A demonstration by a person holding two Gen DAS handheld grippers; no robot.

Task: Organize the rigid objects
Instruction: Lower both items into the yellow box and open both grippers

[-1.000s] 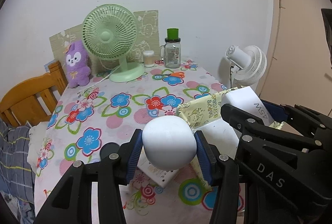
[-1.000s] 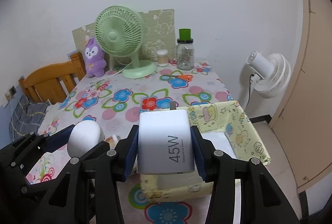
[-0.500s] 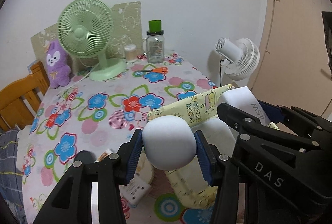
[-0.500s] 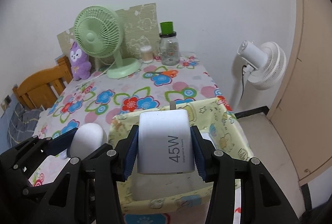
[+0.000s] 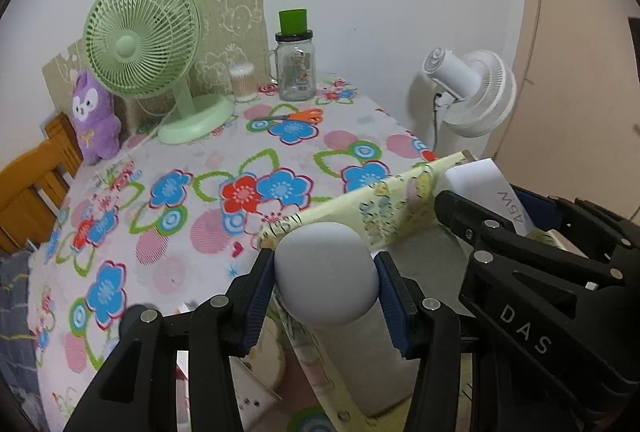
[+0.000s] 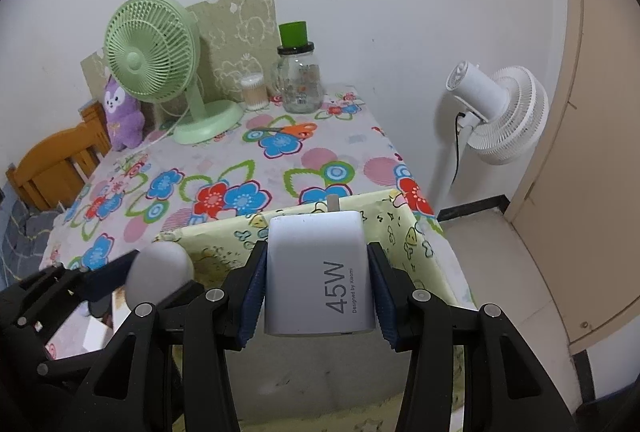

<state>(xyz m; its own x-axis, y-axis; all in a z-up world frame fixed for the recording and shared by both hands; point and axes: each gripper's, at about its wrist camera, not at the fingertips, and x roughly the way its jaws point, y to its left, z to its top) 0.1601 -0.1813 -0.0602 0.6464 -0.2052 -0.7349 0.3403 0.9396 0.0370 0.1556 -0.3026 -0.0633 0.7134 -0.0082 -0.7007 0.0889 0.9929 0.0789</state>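
My left gripper [image 5: 326,286] is shut on a white egg-shaped object [image 5: 326,274], held over the left rim of a yellow patterned fabric bin [image 5: 360,209]. My right gripper [image 6: 318,282] is shut on a white 45W charger [image 6: 318,272], its plug prong pointing away, above the inside of the same bin [image 6: 412,228]. In the right wrist view the egg-shaped object [image 6: 160,274] and the left gripper sit at lower left. The charger [image 5: 486,187] and the black right gripper frame show at right in the left wrist view. The bin's pale floor [image 6: 312,372] lies under both.
On the floral tablecloth [image 5: 208,191] stand a green desk fan [image 5: 148,47], a purple plush toy [image 5: 94,115], a glass jar with a green lid [image 5: 295,65], a cotton swab pot [image 5: 243,81] and orange scissors [image 5: 296,115]. A white floor fan [image 6: 494,111] stands right. A wooden chair [image 6: 52,159] is left.
Both grippers moved right and down together, from over the tablecloth to over the yellow bin, which now fills the lower view. Their grips on the egg-shaped object and charger have not changed.
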